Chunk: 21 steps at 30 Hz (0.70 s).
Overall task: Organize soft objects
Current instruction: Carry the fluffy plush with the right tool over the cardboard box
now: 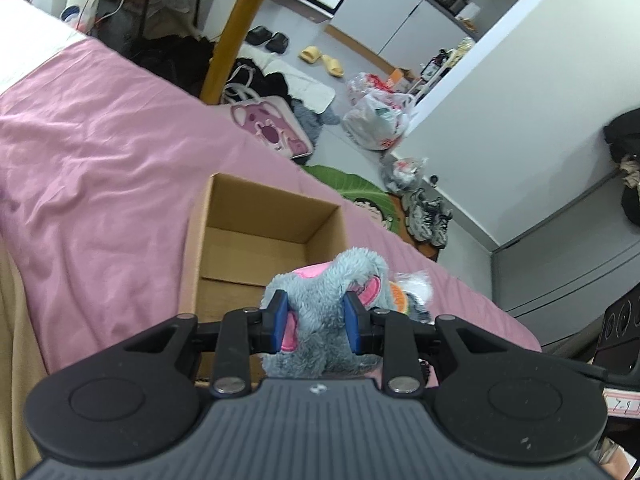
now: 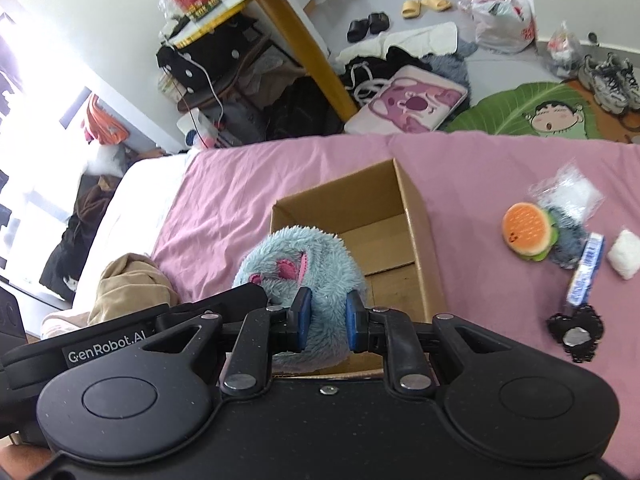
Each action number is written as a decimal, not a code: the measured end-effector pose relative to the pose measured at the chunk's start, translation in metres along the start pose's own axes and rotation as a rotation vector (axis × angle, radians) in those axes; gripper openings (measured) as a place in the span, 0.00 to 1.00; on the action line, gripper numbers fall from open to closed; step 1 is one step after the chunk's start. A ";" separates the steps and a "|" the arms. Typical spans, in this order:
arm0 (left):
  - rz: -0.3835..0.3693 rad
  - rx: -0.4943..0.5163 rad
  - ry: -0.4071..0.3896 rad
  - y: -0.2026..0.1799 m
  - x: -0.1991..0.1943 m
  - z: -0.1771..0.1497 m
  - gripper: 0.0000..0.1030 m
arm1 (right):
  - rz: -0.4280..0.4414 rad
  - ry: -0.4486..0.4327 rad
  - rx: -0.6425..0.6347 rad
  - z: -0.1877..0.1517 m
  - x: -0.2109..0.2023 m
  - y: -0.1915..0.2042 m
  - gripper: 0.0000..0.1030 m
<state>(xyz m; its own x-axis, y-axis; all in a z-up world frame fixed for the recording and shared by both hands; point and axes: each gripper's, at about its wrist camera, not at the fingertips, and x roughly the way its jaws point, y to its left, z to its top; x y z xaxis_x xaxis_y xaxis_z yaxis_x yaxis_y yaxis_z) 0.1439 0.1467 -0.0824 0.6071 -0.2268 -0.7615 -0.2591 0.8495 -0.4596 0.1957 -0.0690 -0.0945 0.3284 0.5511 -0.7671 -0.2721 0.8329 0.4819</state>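
A fluffy blue-grey plush toy [image 1: 332, 280] with pink patches is pinched between the blue pads of my left gripper [image 1: 316, 320], just above the near edge of an open cardboard box [image 1: 256, 216] on the pink bed. The right wrist view shows the same plush toy [image 2: 296, 256] also clamped by my right gripper [image 2: 327, 320], over the box [image 2: 424, 236], whose inside looks empty. Both grippers are shut on the toy. A soft burger toy [image 2: 528, 230] lies on the sheet to the right of the box.
Beside the burger lie a grey fuzzy item [image 2: 568, 240], a clear bag [image 2: 568, 192], a white pouch [image 2: 624, 254], a blue-white packet [image 2: 586, 276] and a black fuzzy piece [image 2: 576, 336]. A beige cloth [image 2: 128, 280] sits to the left. Beyond the bed edge the floor is cluttered.
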 end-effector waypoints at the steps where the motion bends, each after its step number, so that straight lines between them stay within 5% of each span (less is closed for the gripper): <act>1: 0.007 -0.004 0.006 0.002 0.002 0.000 0.28 | 0.001 0.012 0.003 0.000 0.005 -0.001 0.18; 21: 0.126 -0.044 0.197 0.031 0.061 0.000 0.29 | 0.007 0.218 0.062 -0.010 0.075 -0.020 0.18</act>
<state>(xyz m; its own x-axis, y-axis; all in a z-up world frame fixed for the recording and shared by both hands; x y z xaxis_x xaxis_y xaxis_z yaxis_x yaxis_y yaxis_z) 0.1727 0.1592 -0.1431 0.4105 -0.2124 -0.8868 -0.3591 0.8563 -0.3713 0.2165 -0.0451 -0.1662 0.1216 0.5389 -0.8336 -0.2151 0.8341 0.5079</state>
